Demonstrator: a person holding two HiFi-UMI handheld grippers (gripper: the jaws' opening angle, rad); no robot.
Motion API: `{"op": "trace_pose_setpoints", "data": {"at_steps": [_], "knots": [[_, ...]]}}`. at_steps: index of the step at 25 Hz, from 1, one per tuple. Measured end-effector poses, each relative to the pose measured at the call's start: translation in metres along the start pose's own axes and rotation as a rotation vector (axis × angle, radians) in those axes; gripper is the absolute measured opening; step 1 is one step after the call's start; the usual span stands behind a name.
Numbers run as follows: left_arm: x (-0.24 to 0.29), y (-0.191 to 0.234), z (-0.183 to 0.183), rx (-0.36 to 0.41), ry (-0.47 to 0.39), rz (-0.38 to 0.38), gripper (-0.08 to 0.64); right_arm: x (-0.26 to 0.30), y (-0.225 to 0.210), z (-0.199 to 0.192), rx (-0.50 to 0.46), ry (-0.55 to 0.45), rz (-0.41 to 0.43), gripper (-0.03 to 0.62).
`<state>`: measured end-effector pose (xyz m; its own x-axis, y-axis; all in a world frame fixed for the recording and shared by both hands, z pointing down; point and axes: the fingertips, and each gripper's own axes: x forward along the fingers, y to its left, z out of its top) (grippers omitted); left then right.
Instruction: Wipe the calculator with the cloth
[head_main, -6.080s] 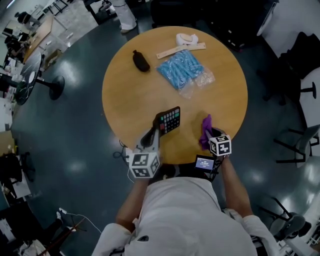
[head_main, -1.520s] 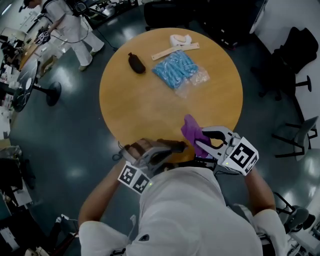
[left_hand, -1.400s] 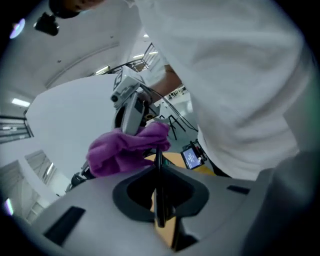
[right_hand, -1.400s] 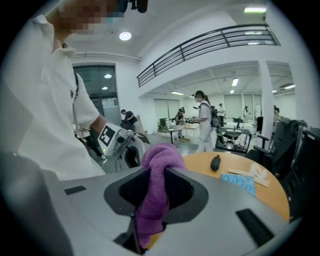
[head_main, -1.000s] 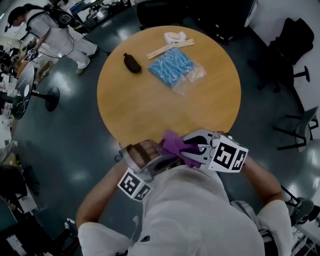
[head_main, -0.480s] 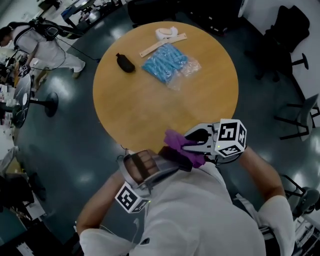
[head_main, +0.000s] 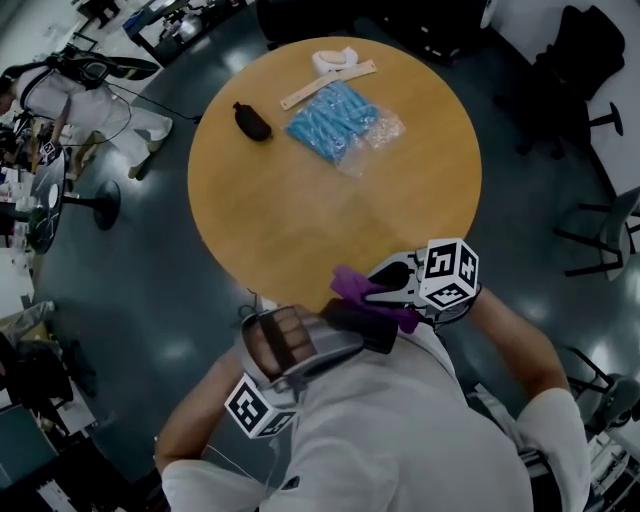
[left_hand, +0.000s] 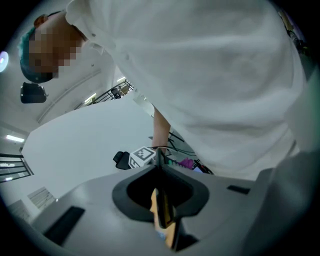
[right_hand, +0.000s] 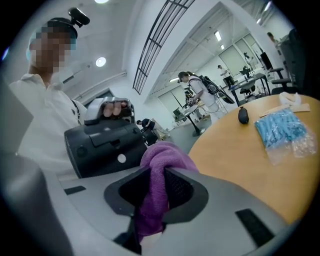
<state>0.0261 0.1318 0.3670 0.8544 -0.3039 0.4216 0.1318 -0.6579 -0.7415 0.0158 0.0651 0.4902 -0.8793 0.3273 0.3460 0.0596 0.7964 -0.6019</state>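
The right gripper (head_main: 385, 290) is clamping the cloth (head_main: 352, 283) just at one o'clock of the calculator (head_main: 362, 325), which the left gripper (head_main: 335, 335) is gripping.

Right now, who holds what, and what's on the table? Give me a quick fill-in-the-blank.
1. The right gripper is shut on a cloth coloured ___.
2. The left gripper is shut on the ___, seen edge-on between its jaws.
3. The wooden table has a ___ top.
4. The bag on it holds ___ pieces.

Missing words: purple; calculator; round; blue.
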Motion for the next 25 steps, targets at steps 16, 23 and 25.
{"op": "trace_pose_setpoints", "data": {"at_steps": [16,23,25], "knots": [[0.011,-0.030,-0.028,0.080,0.081,-0.028,0.040,-0.036,0.054,0.123,-0.300,-0.093,-0.119,0.091],[0.012,-0.026,-0.019,0.163,0.074,-0.022,0.040,0.005,0.058,0.094,-0.359,0.114,-0.076,0.091],[0.011,-0.024,-0.018,0.146,0.071,-0.011,0.040,0.005,0.050,0.088,-0.329,0.128,-0.070,0.091]]}}
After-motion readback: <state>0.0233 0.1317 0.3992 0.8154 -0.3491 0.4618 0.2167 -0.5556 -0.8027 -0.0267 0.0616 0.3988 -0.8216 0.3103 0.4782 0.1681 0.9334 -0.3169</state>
